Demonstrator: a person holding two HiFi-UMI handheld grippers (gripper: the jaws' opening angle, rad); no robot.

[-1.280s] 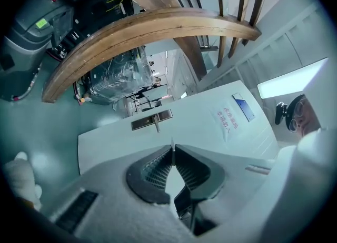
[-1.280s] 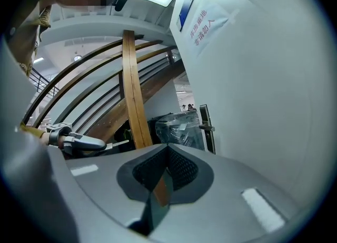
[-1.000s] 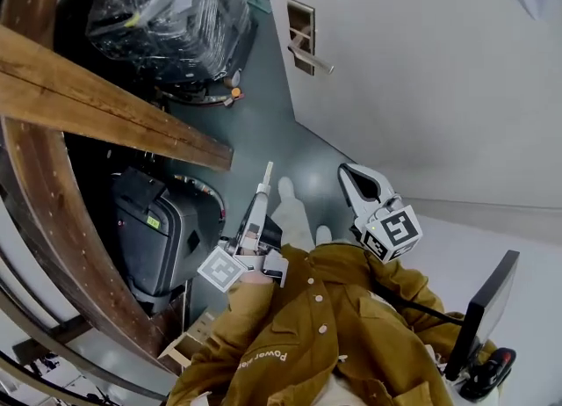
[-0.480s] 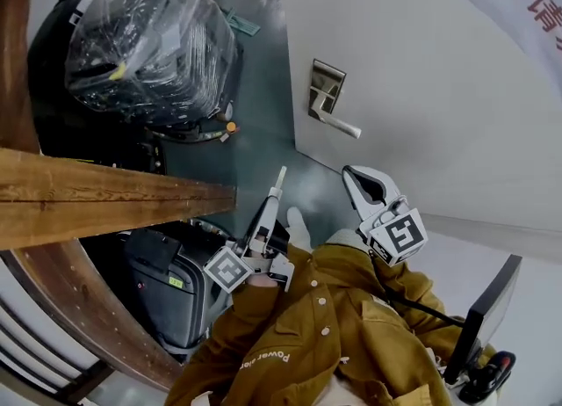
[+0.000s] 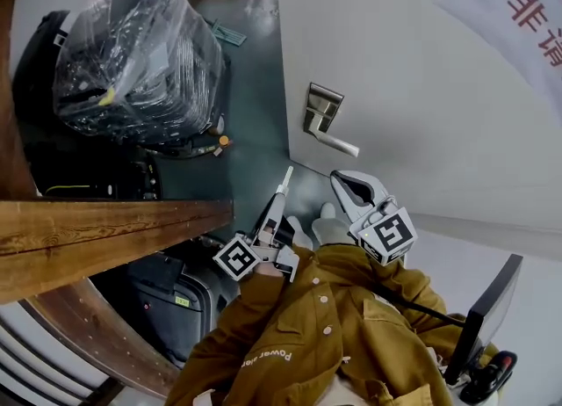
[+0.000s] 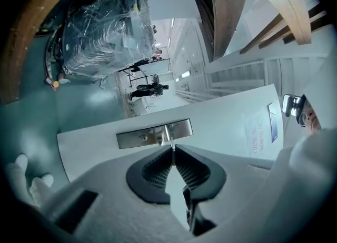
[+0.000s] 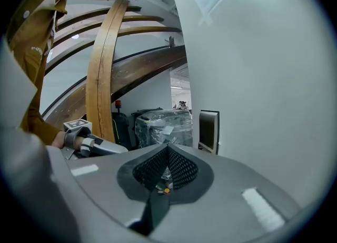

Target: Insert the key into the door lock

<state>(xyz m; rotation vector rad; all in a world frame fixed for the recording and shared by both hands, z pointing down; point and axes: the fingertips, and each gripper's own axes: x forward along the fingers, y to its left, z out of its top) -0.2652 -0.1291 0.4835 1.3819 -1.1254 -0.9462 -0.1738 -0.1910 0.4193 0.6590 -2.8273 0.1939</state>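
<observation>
A white door (image 5: 413, 88) carries a steel lock plate (image 5: 321, 107) with a lever handle (image 5: 340, 143). My left gripper (image 5: 285, 177) points at the door just below the handle. Its jaws are shut on a thin metal key (image 6: 172, 144), whose blade pokes out past the tips. In the left gripper view the lock plate (image 6: 154, 133) lies straight ahead, a short gap away. My right gripper (image 5: 344, 186) hovers beside the left one, close to the door, with its jaws shut and nothing between them. From the right gripper view the lock plate (image 7: 208, 131) shows edge-on just beyond the tips.
A plastic-wrapped machine (image 5: 140, 53) stands on the green floor to the left. A wooden stair beam (image 5: 105, 228) crosses the lower left over a black case (image 5: 167, 299). A sign with red characters (image 5: 527, 9) hangs on the door. A dark monitor (image 5: 487, 316) is at lower right.
Both grippers have moved toward the door. The lock plate and handle now sit much nearer their tips. The jaws look the same as before.
</observation>
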